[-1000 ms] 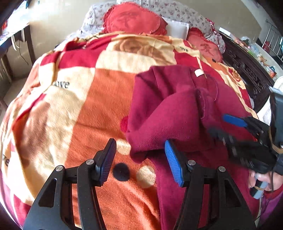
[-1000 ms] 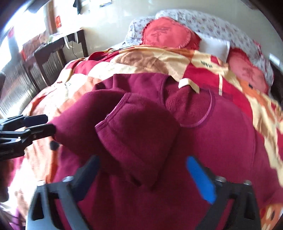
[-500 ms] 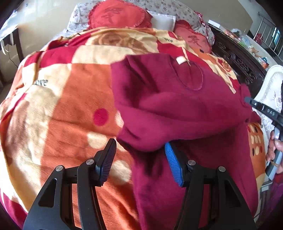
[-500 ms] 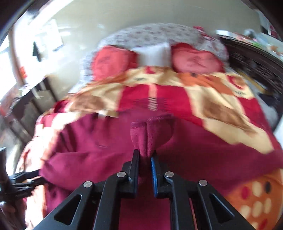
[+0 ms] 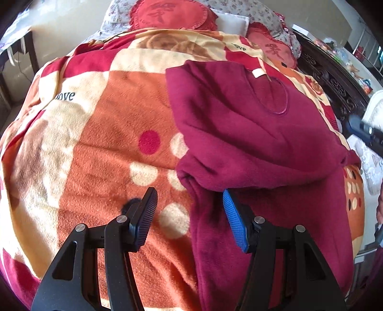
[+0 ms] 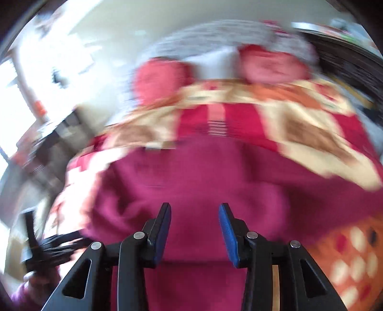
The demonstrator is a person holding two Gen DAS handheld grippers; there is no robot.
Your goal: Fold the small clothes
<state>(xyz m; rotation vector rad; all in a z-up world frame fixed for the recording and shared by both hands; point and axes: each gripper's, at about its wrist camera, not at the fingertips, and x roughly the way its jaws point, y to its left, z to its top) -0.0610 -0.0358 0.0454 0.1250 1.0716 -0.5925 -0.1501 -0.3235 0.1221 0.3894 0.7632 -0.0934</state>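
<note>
We see a dark red fleece sweater (image 5: 251, 134) lying on the right half of a bed, spread over an orange, cream and red blanket (image 5: 103, 134). Its upper part is folded down across the body, making a thick rolled edge that runs from the middle of the bed toward the right side. A small white label (image 5: 258, 72) shows at the neckline, with a round stitched seam just below it. The lower part of the sweater runs down toward us under the fold.

Our left gripper (image 5: 189, 215) hangs over the blanket with its jaws wide apart and nothing between them; its blue pad (image 5: 233, 224) sits just beside the rolled edge. Our right gripper (image 6: 194, 230) also stands open and empty above the sweater (image 6: 191, 172), though that view is badly blurred.

At the head of the bed we make out a round red cushion (image 5: 167, 12), a white pillow (image 5: 231, 22) and a second red cushion (image 5: 273, 50). A dark carved bed frame (image 5: 330, 81) runs along the right side.
</note>
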